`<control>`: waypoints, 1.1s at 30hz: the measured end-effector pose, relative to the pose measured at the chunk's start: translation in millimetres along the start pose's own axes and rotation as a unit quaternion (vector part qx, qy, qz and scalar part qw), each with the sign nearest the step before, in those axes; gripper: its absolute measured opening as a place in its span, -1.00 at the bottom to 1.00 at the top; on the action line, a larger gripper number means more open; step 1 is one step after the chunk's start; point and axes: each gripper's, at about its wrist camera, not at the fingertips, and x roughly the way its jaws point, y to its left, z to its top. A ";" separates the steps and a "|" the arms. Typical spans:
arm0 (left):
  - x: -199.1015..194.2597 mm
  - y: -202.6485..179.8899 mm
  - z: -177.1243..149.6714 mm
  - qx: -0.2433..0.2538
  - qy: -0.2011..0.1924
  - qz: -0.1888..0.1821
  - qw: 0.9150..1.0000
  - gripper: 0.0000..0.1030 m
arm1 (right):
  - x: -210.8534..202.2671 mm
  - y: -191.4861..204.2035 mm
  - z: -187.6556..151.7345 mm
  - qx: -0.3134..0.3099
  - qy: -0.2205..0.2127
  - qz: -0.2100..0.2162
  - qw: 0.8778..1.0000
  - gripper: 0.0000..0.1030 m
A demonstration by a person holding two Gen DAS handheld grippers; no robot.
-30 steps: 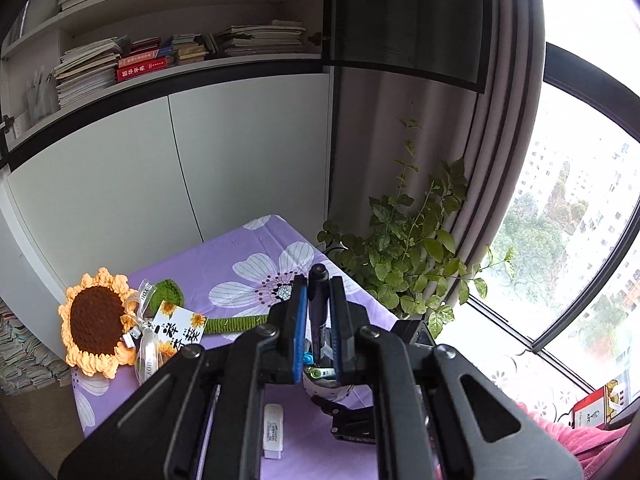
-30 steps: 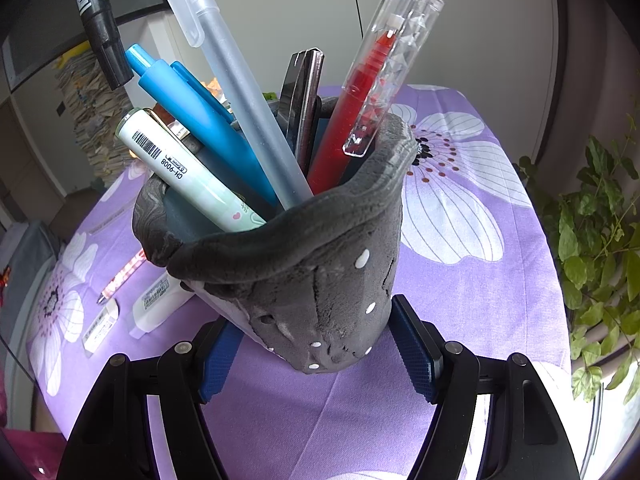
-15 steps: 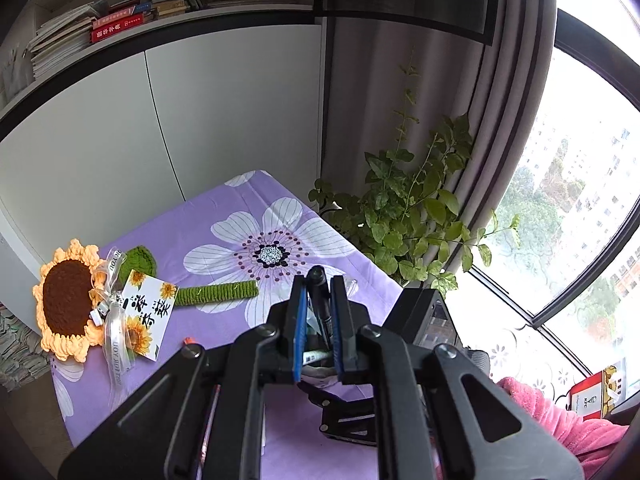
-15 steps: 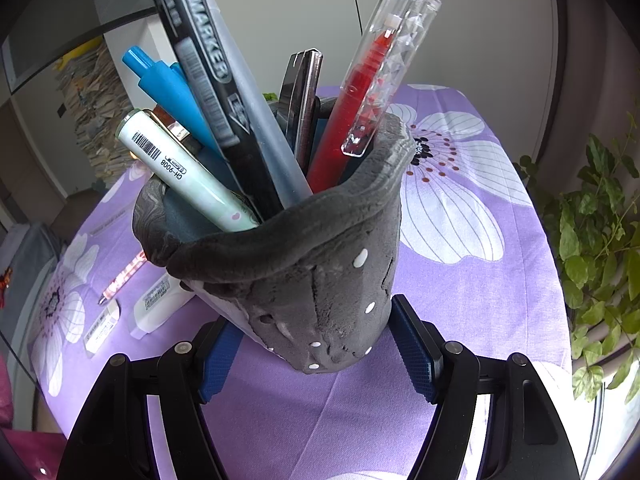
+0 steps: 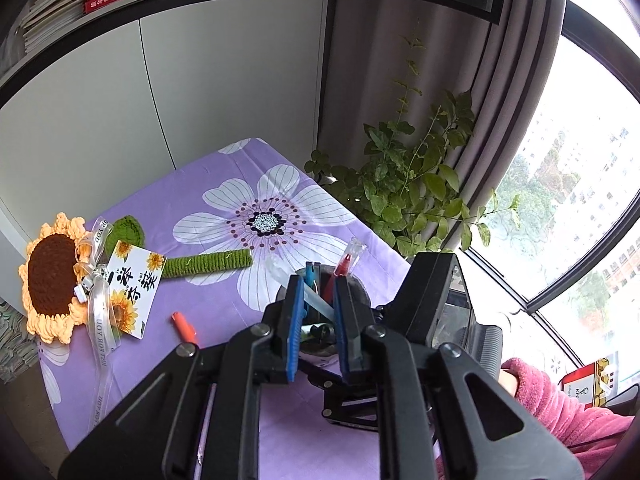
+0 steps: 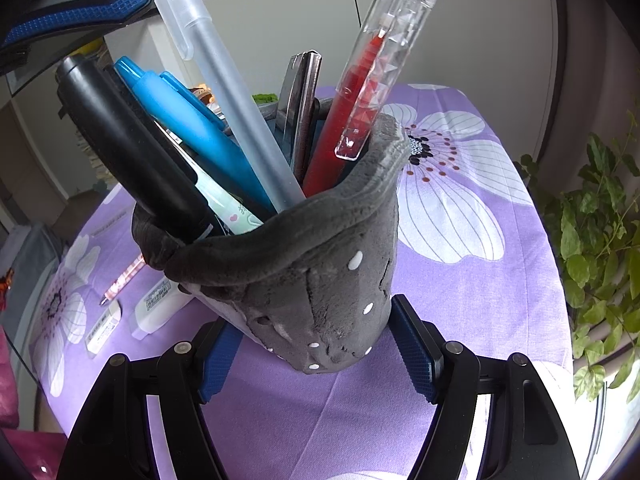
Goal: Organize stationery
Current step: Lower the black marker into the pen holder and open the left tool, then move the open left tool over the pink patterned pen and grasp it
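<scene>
Grey plush pen cup (image 6: 320, 272) sits on the purple floral tablecloth (image 6: 460, 280), squeezed btwn the right gripper (image 6: 320, 356) pads. Black marker (image 6: 132, 152) is now inside w/ the blue pen (image 6: 192, 128), frosted pen (image 6: 228, 92) & red pen (image 6: 360, 96). Left gripper (image 5: 318, 312) hovers right above the cup, jaws just eased apart, nothing between them. Orange marker (image 5: 184, 326) lies left of the cup.

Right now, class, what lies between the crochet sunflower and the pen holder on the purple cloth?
In the left wrist view, an orange pen lies on the cloth between the sunflower and the pen holder; the sunflower's green stem also reaches that way.
</scene>
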 end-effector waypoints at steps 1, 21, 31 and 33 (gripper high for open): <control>-1.2 1.4 0.2 -0.003 -0.001 -0.001 1.000 -0.70 | -0.2 -1.1 -0.2 0.000 0.000 0.000 1.000 0.43; 26.4 113.3 -70.3 -0.134 0.069 0.126 0.981 -0.04 | 0.0 1.8 1.1 0.001 -0.001 0.002 1.000 0.43; 76.1 127.2 -89.5 -0.119 0.121 0.155 0.973 -0.14 | 0.5 0.5 0.5 0.001 0.000 0.001 1.000 0.44; 82.5 128.8 -89.2 -0.118 0.127 0.154 0.973 -0.28 | 1.2 0.1 0.2 0.002 -0.001 0.002 1.000 0.44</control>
